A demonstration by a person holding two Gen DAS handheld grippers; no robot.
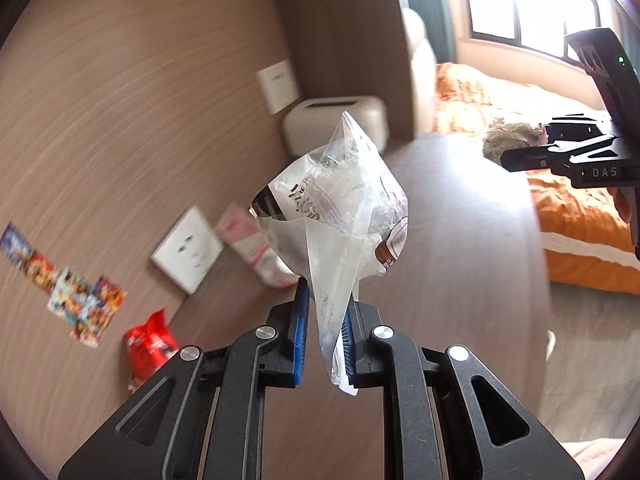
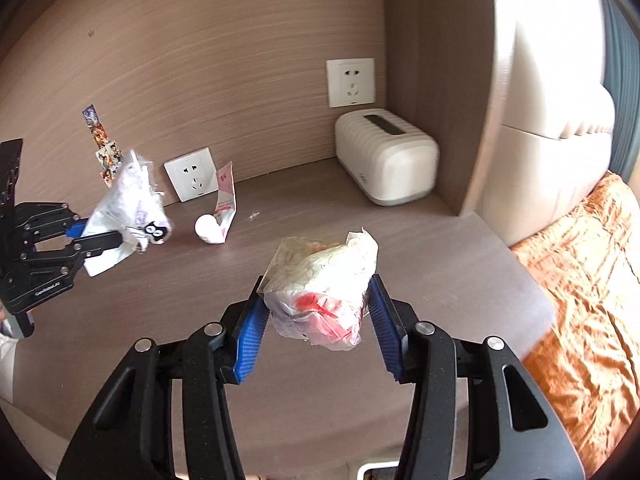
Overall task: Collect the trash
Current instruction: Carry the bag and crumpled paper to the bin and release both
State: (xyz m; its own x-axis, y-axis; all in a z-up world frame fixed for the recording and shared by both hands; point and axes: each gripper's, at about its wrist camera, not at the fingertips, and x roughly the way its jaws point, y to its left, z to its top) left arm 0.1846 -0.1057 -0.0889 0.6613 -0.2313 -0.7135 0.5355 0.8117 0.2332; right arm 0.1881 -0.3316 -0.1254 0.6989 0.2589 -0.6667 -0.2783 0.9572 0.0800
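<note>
My left gripper (image 1: pixel 325 312) is shut on a clear crumpled plastic bag (image 1: pixel 340 208) with printed labels, held above the brown desk (image 1: pixel 460 240). It also shows in the right wrist view (image 2: pixel 94 236), gripping the same bag (image 2: pixel 128 204) at the left. My right gripper (image 2: pixel 318 312) is shut on a crumpled plastic wrapper (image 2: pixel 324 280) with red print, held above the desk (image 2: pixel 440 272). In the left wrist view the right gripper (image 1: pixel 516 152) holds that wrapper (image 1: pixel 508 140) at the far right. A pink-white torn packet (image 2: pixel 224 204) and a white ball (image 2: pixel 206 226) lie on the desk.
A white tissue box (image 2: pixel 386 160) stands in the back corner under a wall socket (image 2: pixel 351 82). Another socket (image 2: pixel 191 178) and stickers (image 2: pixel 106 152) are on the back panel. A red packet (image 1: pixel 150 344) lies at the left. An orange bedspread (image 2: pixel 592 280) is to the right.
</note>
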